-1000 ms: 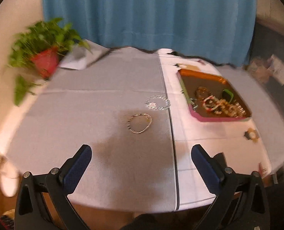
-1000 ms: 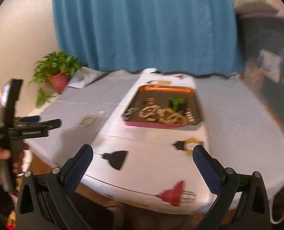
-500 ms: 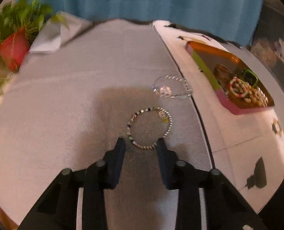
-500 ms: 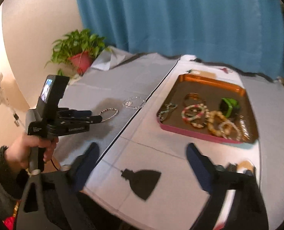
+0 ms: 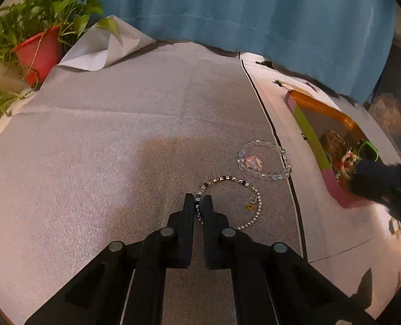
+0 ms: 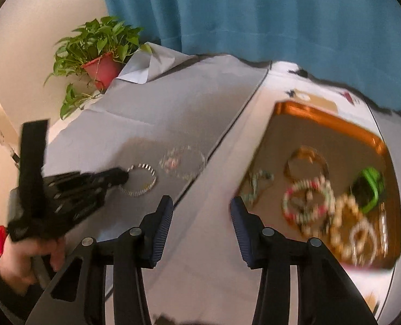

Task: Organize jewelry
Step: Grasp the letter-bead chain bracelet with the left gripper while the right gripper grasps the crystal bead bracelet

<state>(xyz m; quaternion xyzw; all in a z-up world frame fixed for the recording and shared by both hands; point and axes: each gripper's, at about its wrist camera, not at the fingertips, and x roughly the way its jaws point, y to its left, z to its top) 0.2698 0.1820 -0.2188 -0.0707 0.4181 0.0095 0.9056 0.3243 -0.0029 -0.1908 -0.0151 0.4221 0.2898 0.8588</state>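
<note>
Lowered since earlier, left gripper (image 5: 199, 200) has closed, pinching one bracelet (image 5: 255, 208) on grey cloth (image 5: 119, 140); a second (image 5: 265, 159) lies nearby. Right gripper (image 6: 200, 211), closing, holds nothing beside tray (image 6: 333, 119).

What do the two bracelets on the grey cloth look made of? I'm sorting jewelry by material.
Clear bead bracelet: translucent, glossy round beads, likely glass or acrylic, with a pinkish charm.
Silver bead bracelet: small shiny metallic-looking beads, some dark, plus a yellow charm; metal or plated plastic, unclear. The left gripper is shut on it.
</note>
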